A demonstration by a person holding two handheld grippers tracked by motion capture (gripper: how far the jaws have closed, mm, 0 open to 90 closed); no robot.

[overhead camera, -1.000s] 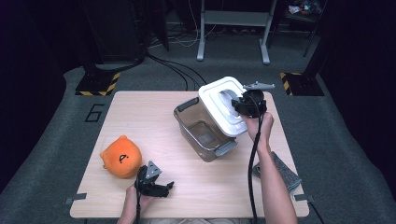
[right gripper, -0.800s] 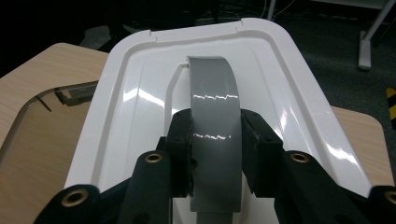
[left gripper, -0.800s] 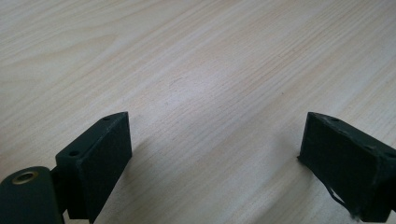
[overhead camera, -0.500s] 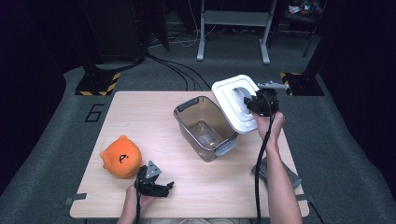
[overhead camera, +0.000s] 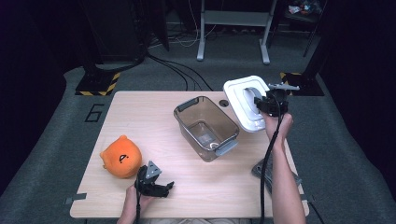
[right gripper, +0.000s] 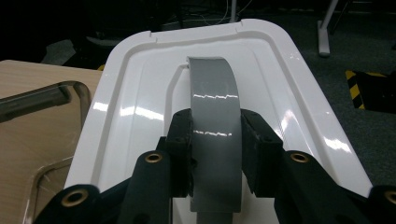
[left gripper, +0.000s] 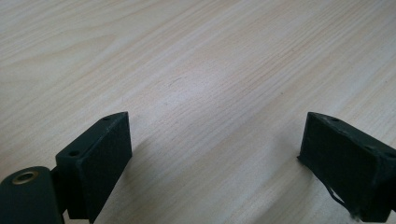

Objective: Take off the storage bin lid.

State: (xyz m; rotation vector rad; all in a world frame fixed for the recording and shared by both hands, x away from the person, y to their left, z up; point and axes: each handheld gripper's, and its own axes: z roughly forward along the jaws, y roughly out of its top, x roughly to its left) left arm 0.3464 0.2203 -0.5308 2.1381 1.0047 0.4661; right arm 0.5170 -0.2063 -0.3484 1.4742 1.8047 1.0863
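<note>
1. White lid (overhead camera: 243, 100) is hanging tilted off the table's (overhead camera: 154, 116) far right edge, long axis running near-to-far.
2. Right gripper (right gripper: 215, 154) is pinching the lid's grey handle (right gripper: 214, 116) between both pads.
3. Clear bin (overhead camera: 205, 128) is sitting uncovered just left of the lid.
4. Left gripper (left gripper: 212, 158) is resting jaws spread, beside the orange plush (overhead camera: 120, 156).

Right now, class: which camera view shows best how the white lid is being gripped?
The right gripper view: the right gripper is clamped on the grey handle of the white lid. The high view shows the lid tilted beside the clear container. The left gripper view looks at bare table.
</note>
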